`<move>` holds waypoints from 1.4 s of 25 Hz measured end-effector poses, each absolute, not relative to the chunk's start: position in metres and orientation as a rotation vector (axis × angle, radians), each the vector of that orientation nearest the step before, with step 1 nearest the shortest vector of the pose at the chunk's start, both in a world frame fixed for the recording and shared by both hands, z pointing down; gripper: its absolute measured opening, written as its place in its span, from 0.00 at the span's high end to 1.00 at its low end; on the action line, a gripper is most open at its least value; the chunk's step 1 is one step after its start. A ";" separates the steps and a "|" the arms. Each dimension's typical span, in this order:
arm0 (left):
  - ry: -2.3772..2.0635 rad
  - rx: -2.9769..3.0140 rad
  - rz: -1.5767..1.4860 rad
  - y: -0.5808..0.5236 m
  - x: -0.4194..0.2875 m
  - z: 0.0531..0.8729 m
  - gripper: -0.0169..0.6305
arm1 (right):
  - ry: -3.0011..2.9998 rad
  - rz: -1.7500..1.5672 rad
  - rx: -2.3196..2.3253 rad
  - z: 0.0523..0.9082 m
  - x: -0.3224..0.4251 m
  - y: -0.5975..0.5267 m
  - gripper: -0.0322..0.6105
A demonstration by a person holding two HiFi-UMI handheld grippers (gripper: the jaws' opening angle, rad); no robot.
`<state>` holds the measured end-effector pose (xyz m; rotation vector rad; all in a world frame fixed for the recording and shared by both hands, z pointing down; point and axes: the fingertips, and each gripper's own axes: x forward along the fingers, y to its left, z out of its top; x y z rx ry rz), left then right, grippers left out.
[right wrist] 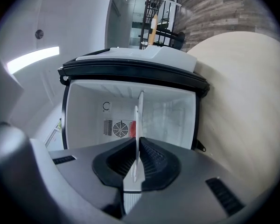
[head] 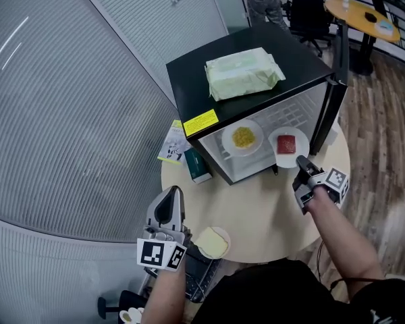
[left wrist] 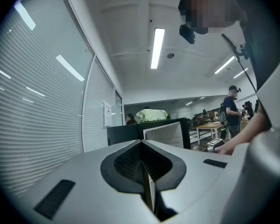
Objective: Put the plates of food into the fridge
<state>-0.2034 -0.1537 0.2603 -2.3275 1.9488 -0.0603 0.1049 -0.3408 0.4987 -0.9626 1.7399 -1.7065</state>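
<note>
Your round pale desk (head: pixel 270 214) carries a black mini fridge (head: pixel 256 52) with its door (head: pixel 327 113) swung open toward your right side, and a soft green-and-white pack (head: pixel 244 71) lies on the fridge's top. Inside the white compartment sits a white plate of yellow food (head: pixel 243 138). Just to its right, at the mouth of the fridge, is a white plate of red food (head: pixel 288 145). Your right tongs (head: pixel 300 160) pinch this plate by its near rim. In the right gripper view the plate runs edge-on out of the clamped tongs (right wrist: pixel 137 143) toward the fridge's back wall; whether it rests on the fridge floor you cannot tell. A third plate with a pale yellow slab of food (head: pixel 212 241) lies at the near edge of the desk. Your left tongs (head: pixel 170 193) are raised at its left and apart from it. They are pressed together and point level at the fridge across the desk, and nothing reaches past their tips (left wrist: pixel 142 160). A dark green box (head: pixel 197 165) and a small leaflet (head: pixel 173 142) lie on the desk against the fridge's left side.
</note>
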 end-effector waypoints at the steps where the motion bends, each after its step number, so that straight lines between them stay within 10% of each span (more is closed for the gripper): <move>1: 1.958 -2.314 -0.069 -0.154 -0.205 0.260 0.97 | 1.734 -1.713 -0.960 0.500 0.104 -0.345 0.92; 35: 2.271 -2.163 -0.199 -0.115 -0.235 0.299 0.97 | 1.726 -1.708 -0.923 0.498 0.066 -0.452 0.92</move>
